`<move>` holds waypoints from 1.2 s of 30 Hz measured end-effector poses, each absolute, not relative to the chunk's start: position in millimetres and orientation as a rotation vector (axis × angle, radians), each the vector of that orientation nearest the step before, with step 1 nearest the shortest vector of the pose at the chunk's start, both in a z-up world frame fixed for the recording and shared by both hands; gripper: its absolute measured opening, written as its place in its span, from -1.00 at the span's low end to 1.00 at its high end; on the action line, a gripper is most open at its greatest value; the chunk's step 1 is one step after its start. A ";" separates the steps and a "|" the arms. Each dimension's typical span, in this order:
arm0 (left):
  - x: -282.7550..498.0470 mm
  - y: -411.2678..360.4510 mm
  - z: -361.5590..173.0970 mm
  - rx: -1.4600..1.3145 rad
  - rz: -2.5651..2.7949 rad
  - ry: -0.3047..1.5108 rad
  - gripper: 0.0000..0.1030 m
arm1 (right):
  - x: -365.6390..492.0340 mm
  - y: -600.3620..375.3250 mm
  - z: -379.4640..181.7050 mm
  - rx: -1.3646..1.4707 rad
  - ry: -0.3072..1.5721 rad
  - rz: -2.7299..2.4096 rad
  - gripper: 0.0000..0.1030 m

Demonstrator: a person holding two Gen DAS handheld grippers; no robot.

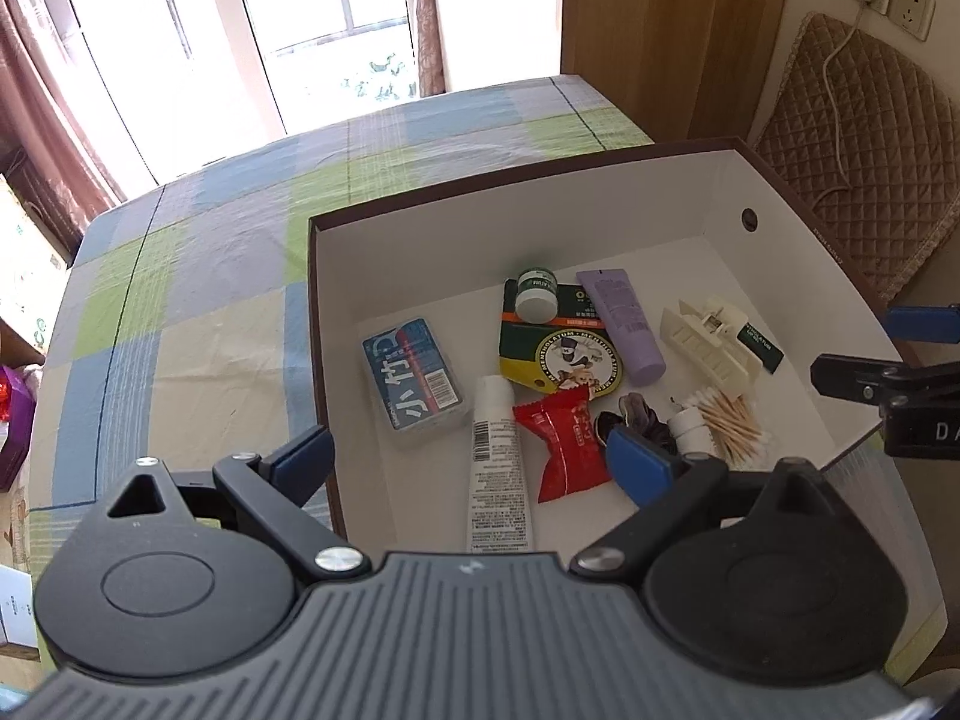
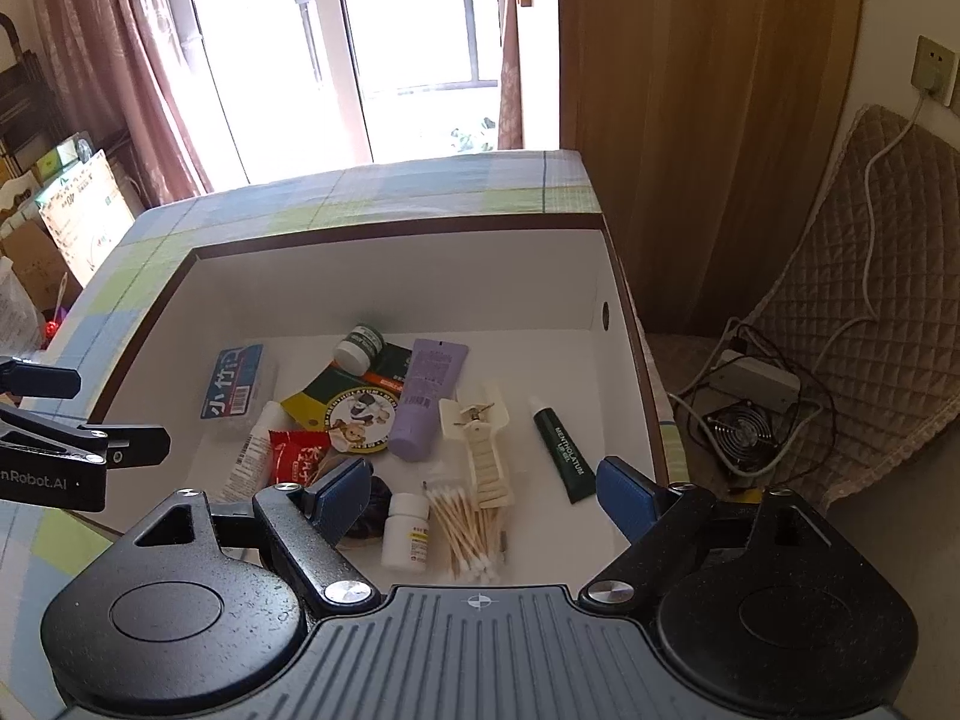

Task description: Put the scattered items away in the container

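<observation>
My left hand-held gripper (image 1: pixel 474 468) and right hand-held gripper (image 2: pixel 483 495), both spread wide and empty, hover above the box (image 2: pixel 420 276); cotton swabs (image 2: pixel 465 525), lavender tube (image 2: pixel 423 399) lie inside, just ahead.

A lived-in home room: ahead of the tongs, pink curtains (image 2: pixel 138 60) frame a balcony door (image 2: pixel 414 42); a checked cloth (image 1: pixel 198 276) covers the desk, a quilted chair (image 2: pixel 870 276) right.

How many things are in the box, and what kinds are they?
Tubes: 3 — white, purple, dark green
Small bottles or jars: 2
Packets and cases: 3
Hair clip: 1
Cotton swab bunch: 1
Dark scrunchie: 1
Total: 11
</observation>
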State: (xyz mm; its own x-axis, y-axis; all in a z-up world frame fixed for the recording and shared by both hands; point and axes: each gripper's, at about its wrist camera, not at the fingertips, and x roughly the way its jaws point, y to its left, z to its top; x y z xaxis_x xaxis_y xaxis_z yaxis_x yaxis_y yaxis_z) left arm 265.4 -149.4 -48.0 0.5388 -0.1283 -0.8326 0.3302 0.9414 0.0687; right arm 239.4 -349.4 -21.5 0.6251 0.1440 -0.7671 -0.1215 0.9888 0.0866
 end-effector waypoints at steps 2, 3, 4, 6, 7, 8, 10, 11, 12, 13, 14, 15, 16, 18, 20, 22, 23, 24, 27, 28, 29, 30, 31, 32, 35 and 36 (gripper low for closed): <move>263.3 -147.8 -47.3 0.217 -0.267 0.972 0.86 | 235.6 -348.6 -18.2 0.033 0.877 0.149 0.71; 261.6 -147.2 -46.9 0.214 -0.264 0.973 0.86 | 233.4 -348.3 -16.5 0.041 0.876 0.147 0.71; 259.7 -146.7 -46.5 0.208 -0.263 0.975 0.86 | 231.2 -348.4 -14.9 0.052 0.876 0.145 0.71; 255.7 -145.2 -45.7 0.189 -0.265 0.983 0.86 | 226.9 -349.2 -12.0 0.078 0.876 0.140 0.71; 253.4 -144.3 -45.3 0.178 -0.265 0.987 0.86 | 224.7 -349.7 -10.7 0.092 0.876 0.138 0.71; 250.9 -143.3 -44.8 0.166 -0.265 0.990 0.86 | 222.1 -350.1 -9.5 0.104 0.877 0.136 0.71; 245.3 -141.7 -43.6 0.149 -0.260 0.994 0.86 | 216.3 -350.0 -7.0 0.119 0.878 0.133 0.71; 241.9 -140.7 -43.0 0.143 -0.254 0.996 0.86 | 213.2 -349.3 -5.9 0.121 0.878 0.129 0.71; 238.5 -139.7 -42.4 0.136 -0.247 0.998 0.86 | 209.7 -348.3 -4.9 0.120 0.878 0.125 0.71; 235.2 -138.7 -41.8 0.129 -0.241 1.001 0.86 | 205.8 -347.0 -4.1 0.117 0.879 0.121 0.71; 231.5 -137.4 -41.1 0.120 -0.236 1.003 0.86 | 201.9 -345.9 -3.4 0.116 0.881 0.117 0.71; 227.8 -135.8 -40.5 0.107 -0.232 1.005 0.86 | 198.1 -344.7 -2.7 0.116 0.882 0.113 0.71; 224.0 -134.3 -39.8 0.095 -0.227 1.007 0.86 | 194.2 -343.6 -2.0 0.115 0.884 0.110 0.71; 215.4 -131.8 -38.6 0.071 -0.217 1.010 0.86 | 186.4 -340.9 -1.3 0.119 0.888 0.104 0.71; 206.4 -129.6 -37.4 0.051 -0.207 1.012 0.86 | 178.9 -338.1 -1.4 0.122 0.890 0.096 0.71; 198.7 -128.5 -36.5 0.044 -0.201 1.013 0.86 | 172.5 -336.0 -1.5 0.126 0.894 0.090 0.71; 194.9 -128.3 -35.8 0.044 -0.199 1.012 0.86 | 169.5 -335.1 -1.6 0.127 0.896 0.087 0.71; 191.2 -128.1 -35.2 0.045 -0.198 1.011 0.86 | 166.8 -334.3 -1.7 0.129 0.898 0.084 0.71; 181.9 -128.2 -32.9 0.051 -0.191 1.011 0.86 | 160.0 -332.6 -0.4 0.128 0.897 0.081 0.71; 179.6 -128.4 -32.0 0.048 -0.192 1.010 0.86 | 158.0 -332.0 0.4 0.128 0.897 0.081 0.71; 177.0 -128.6 -30.9 0.045 -0.195 1.010 0.86 | 156.1 -331.5 1.3 0.127 0.897 0.082 0.71; 174.5 -128.9 -29.8 0.042 -0.198 1.009 0.86 | 154.1 -330.9 2.4 0.124 0.897 0.083 0.71; 172.3 -129.5 -28.8 0.042 -0.200 1.008 0.86 | 152.0 -330.3 3.5 0.120 0.895 0.083 0.71; 170.1 -130.3 -27.8 0.044 -0.202 1.005 0.86 | 150.1 -329.8 4.5 0.118 0.894 0.082 0.71; 164.9 -133.0 -25.7 0.051 -0.207 0.998 0.86 | 145.2 -329.3 6.1 0.116 0.894 0.084 0.71; 164.0 -133.3 -25.2 0.050 -0.207 0.997 0.86 | 143.9 -329.3 6.2 0.115 0.895 0.083 0.71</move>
